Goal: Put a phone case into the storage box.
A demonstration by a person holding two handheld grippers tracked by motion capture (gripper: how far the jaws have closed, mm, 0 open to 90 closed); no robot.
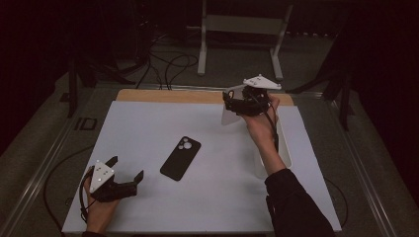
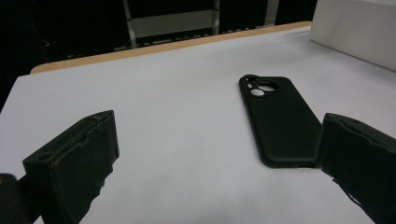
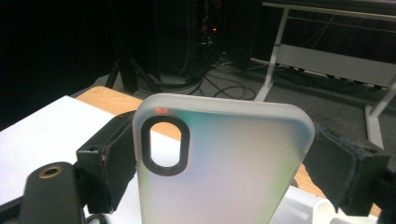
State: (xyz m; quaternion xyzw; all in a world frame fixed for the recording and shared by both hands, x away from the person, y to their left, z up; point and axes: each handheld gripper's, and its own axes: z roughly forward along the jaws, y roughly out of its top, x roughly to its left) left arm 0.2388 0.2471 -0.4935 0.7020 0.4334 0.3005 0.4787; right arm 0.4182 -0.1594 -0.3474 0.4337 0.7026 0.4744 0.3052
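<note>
A frosted phone case (image 3: 224, 163) is clamped upright in the right gripper (image 1: 245, 101). The left gripper (image 1: 126, 170) is held spread, empty, near a black phone case (image 1: 181, 157).

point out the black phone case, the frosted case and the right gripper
black phone case (image 1: 180, 158), high view, middle of its back
frosted case (image 3: 224, 168), right gripper view, centre of its back panel
right gripper (image 1: 237, 106), high view, between its jaws at the case

Setting: we read a dim lab or recording studio. We note a white-topped table (image 1: 148, 123), loose floor cables (image 1: 168, 66), a metal stand frame (image 1: 242, 29), and dark tripod legs (image 3: 123, 70).
</note>
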